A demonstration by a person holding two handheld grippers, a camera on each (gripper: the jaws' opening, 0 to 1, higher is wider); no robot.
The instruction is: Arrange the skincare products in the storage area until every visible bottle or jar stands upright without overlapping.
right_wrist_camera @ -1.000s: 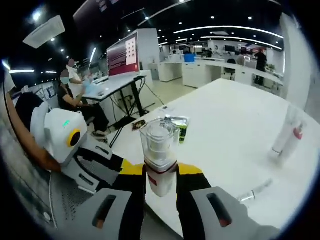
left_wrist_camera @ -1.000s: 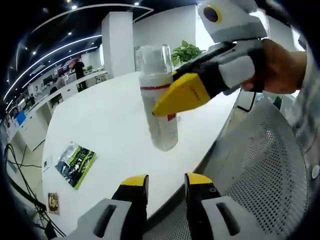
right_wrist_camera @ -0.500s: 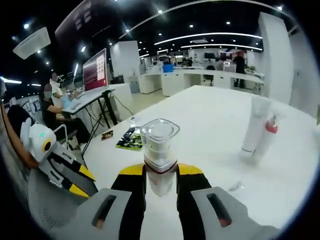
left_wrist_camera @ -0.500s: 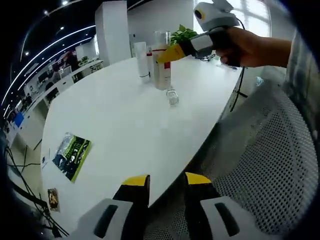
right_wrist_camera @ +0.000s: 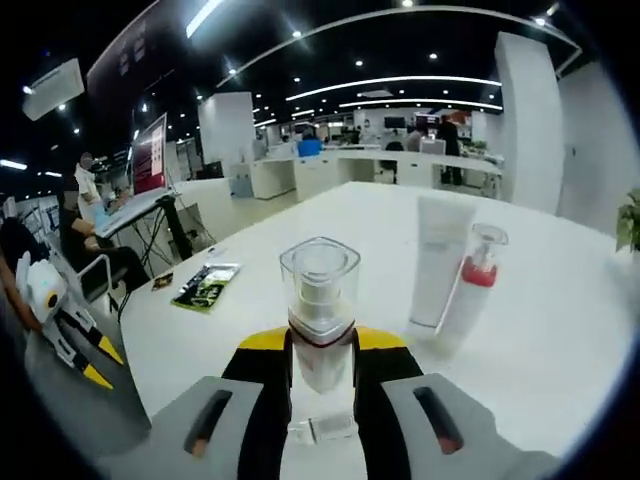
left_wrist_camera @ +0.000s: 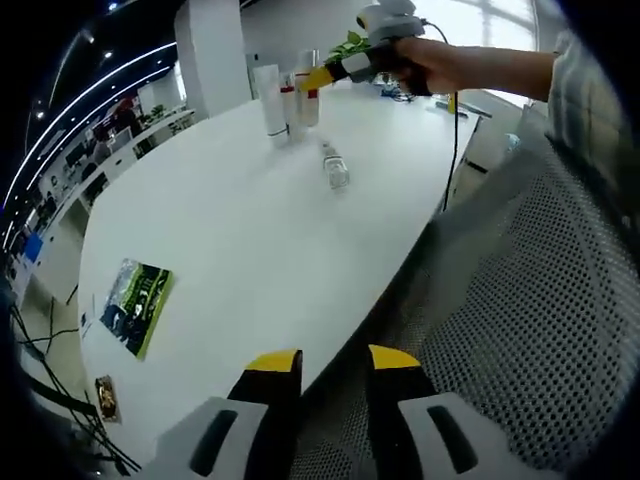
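No readable brand or label on any product; only a red band on the pump bottle [right_wrist_camera: 320, 330] and some red print on the far containers, too small to make out.

Right tool [right_wrist_camera: 320, 365]: clenched on the pump bottle, yellow-tipped jaws pressing its sides just below the red band. Bottle upright, translucent white plastic, topped by a clear squarish cap with the pump head visible inside. Held over the white surface [right_wrist_camera: 560, 330], smooth and glossy, curved at its edge.

Just beyond and to the right in the right gripper view: a tall white tube [right_wrist_camera: 437, 262], standing upright, matte, and touching or nearly touching it a leaning white bottle with a red collar [right_wrist_camera: 470, 290] and a clear cap. Far left on the surface, a flat green-and-black packet [right_wrist_camera: 205, 284]. At the left edge, the left tool [right_wrist_camera: 60, 335], white body with yellow tips.

Left tool [left_wrist_camera: 325, 365]: released, jaws parted with nothing between them, hanging at the near edge of the surface [left_wrist_camera: 250, 240] over a grey mesh chair [left_wrist_camera: 530, 330]. Far across in the left gripper view, the right tool [left_wrist_camera: 345, 68] in a hand [left_wrist_camera: 430, 62], beside the white tube [left_wrist_camera: 270, 100]. Nearer, a small clear bottle [left_wrist_camera: 335, 167] lying on its side. Near left, the green-and-black packet [left_wrist_camera: 137, 303], glossy, lying flat.
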